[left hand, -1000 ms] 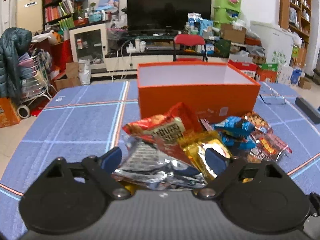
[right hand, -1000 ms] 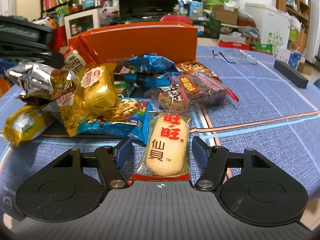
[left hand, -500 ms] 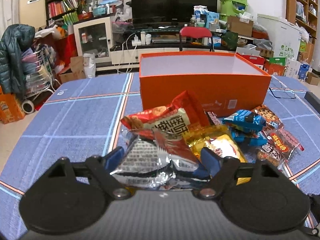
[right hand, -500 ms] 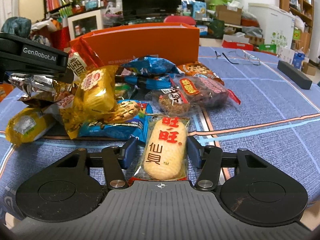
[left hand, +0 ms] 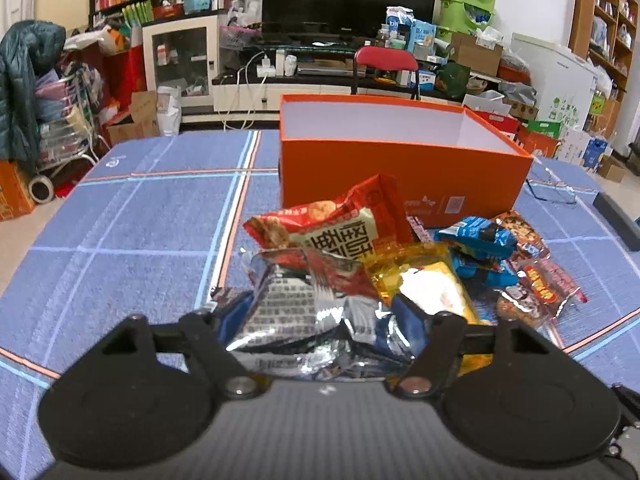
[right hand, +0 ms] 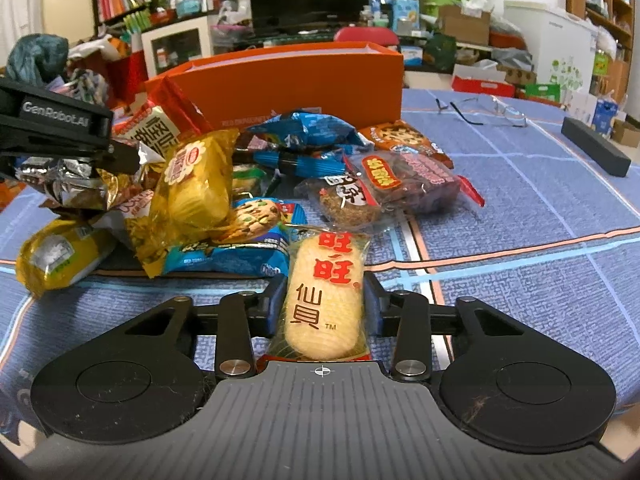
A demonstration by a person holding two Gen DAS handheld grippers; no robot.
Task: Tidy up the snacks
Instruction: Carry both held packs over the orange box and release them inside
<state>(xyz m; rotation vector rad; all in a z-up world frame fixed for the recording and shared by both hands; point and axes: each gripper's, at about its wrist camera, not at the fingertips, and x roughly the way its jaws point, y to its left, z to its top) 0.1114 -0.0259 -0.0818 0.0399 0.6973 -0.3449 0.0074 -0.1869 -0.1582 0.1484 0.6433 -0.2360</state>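
On the blue checked tablecloth, a heap of snack packets point(left hand: 472, 248) lies in front of an open orange box point(left hand: 400, 172). My left gripper point(left hand: 322, 314) is closing, and its blue pads squeeze a crumpled silver packet point(left hand: 288, 308) at the near left of the heap. In the right wrist view that packet point(right hand: 68, 176) hangs under one of the left fingers point(right hand: 120, 158). My right gripper point(right hand: 325, 304) is closing too. Its pads press both sides of a clear rice cracker packet point(right hand: 324, 280) with red characters, in front of the heap. The orange box point(right hand: 288, 80) stands behind.
A pair of glasses point(right hand: 480, 110) and a long black case point(right hand: 596, 146) lie on the cloth to the right of the box. A yellow packet point(right hand: 60, 256) sits at the heap's near left. Beyond the table are a red chair, a TV stand and cluttered shelves.
Both grippers' jaws have narrowed: the left onto the silver packet, which now looks more crumpled and lifted, and the right onto the rice cracker packet, whose sides the pads now touch.
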